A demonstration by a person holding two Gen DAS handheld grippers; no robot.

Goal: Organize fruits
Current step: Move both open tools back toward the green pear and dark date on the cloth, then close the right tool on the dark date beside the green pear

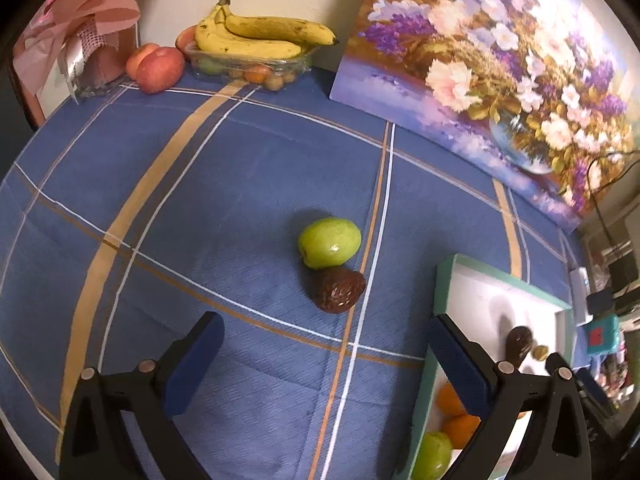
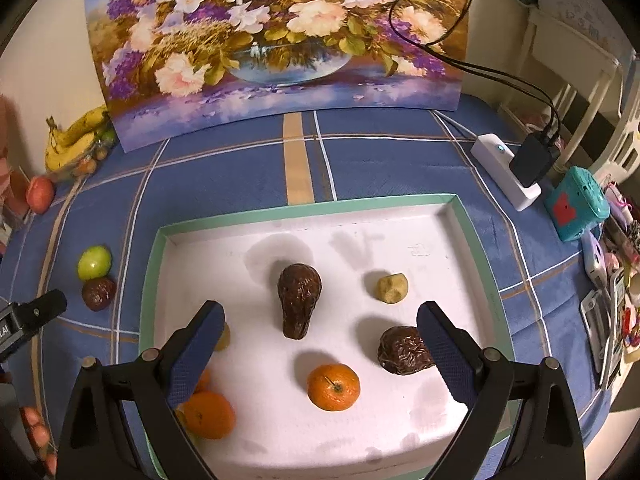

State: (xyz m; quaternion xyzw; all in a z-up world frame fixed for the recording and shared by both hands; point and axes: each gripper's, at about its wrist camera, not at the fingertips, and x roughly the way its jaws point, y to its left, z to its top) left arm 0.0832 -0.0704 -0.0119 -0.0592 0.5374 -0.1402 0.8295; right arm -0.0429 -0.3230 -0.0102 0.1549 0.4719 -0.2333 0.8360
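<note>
The white tray with the green rim sits on the counter, which is covered in a blue checked cloth, and serves as the collecting place: it already holds a dark wrinkled avocado, a second dark fruit, an orange, a small yellowish fruit and more oranges at its near left corner. Two pieces lie outside it, touching each other on the cloth just left of the tray: a green apple and a dark brown fruit. The left gripper hangs over the cloth just short of that pair, released and spread wide with nothing between its pads, which looks like a line-up for picking one of them. The right gripper hovers above the tray, likewise released and empty, the avocado and orange lying free beneath it. Bananas and a peach rest far back by the wall, beside the flower painting, apparently not yet sorted.
</note>
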